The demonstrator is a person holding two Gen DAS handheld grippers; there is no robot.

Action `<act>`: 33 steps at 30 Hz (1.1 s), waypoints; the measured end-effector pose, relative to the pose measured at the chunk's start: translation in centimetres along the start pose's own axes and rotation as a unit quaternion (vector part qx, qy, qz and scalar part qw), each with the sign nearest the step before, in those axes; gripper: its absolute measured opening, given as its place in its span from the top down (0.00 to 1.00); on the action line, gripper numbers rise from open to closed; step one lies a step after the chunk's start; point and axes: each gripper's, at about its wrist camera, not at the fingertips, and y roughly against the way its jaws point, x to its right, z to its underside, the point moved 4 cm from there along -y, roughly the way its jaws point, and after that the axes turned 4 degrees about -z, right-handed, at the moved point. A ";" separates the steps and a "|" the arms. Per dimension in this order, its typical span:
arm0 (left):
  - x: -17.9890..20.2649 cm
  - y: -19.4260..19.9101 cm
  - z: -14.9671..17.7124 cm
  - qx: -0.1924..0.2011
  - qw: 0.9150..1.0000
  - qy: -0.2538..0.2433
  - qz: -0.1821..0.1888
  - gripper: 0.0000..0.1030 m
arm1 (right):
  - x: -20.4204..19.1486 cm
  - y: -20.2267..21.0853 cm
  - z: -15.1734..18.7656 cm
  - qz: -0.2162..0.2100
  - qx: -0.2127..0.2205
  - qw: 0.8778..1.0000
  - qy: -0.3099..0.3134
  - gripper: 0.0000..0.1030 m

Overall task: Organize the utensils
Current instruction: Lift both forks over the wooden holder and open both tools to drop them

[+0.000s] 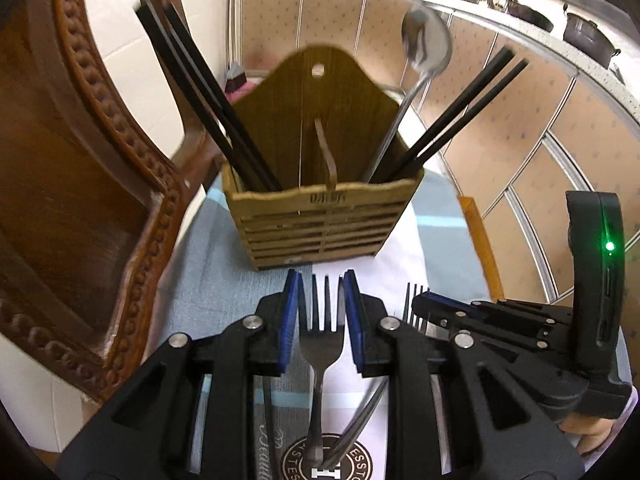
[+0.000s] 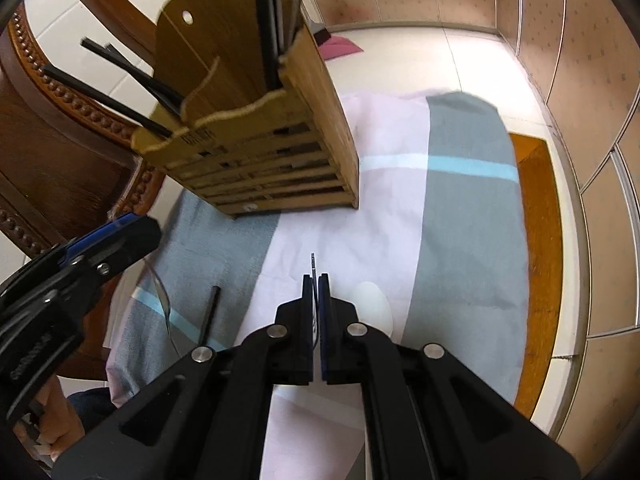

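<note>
A steel fork [image 1: 320, 332] stands tines-up between the blue pads of my left gripper [image 1: 320, 280], which is shut across its head. The fork hangs above the cloth in front of a wooden utensil holder [image 1: 320, 220]. The holder's left compartment holds black chopsticks [image 1: 208, 96]. Its right compartment holds a steel spoon [image 1: 424, 44] and more black chopsticks [image 1: 468, 100]. My right gripper [image 2: 316, 280] is shut on a second fork [image 2: 313, 264], seen edge-on, with its tines [image 1: 416, 300] showing in the left wrist view. A loose black chopstick [image 2: 210, 316] lies on the cloth.
A grey, white and blue cloth [image 2: 460, 220] covers the small table. A carved wooden chair [image 1: 80, 200] stands close on the left of the holder. A white rounded object [image 2: 372, 308] lies on the cloth by the right gripper. Tiled floor and cabinets lie beyond.
</note>
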 end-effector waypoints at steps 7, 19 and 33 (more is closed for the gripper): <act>-1.7 3.2 -0.2 0.027 1.000 0.009 -0.005 0.78 | -1.3 3.9 -0.6 0.008 0.071 0.997 0.030 0.97; -3.1 6.0 -0.9 0.059 0.998 0.016 -0.036 0.79 | -3.9 9.1 -0.9 0.081 0.183 0.974 0.106 0.97; -4.2 9.0 -2.7 0.086 0.996 0.029 -0.026 0.79 | -7.6 10.3 -1.2 0.203 0.238 0.927 0.207 0.97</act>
